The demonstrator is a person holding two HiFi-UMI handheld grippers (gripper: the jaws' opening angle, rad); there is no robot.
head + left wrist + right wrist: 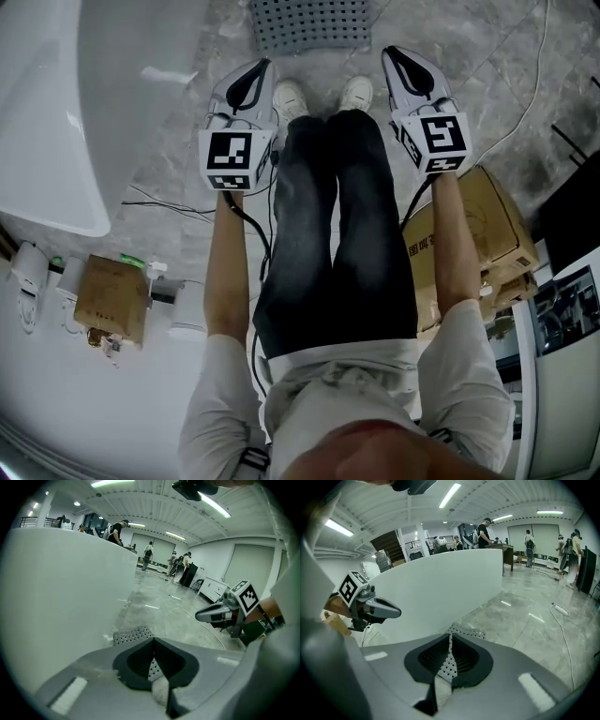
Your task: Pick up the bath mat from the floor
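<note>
Bright even light from ceiling strip lights (213, 503), streaky glare on the glossy floor (525, 616), soft shadows, heavy fisheye warp plus dark vignetted corners in both gripper views, close foreground slightly soft.

One perforated bath mat (309, 23), one white tub (56, 122), and two grippers up front: left gripper (263, 66), right gripper (388, 51). Two white shoes (290, 97), and cardboard boxes (112, 298): three, I think, though the right-hand stack blurs together.
</note>
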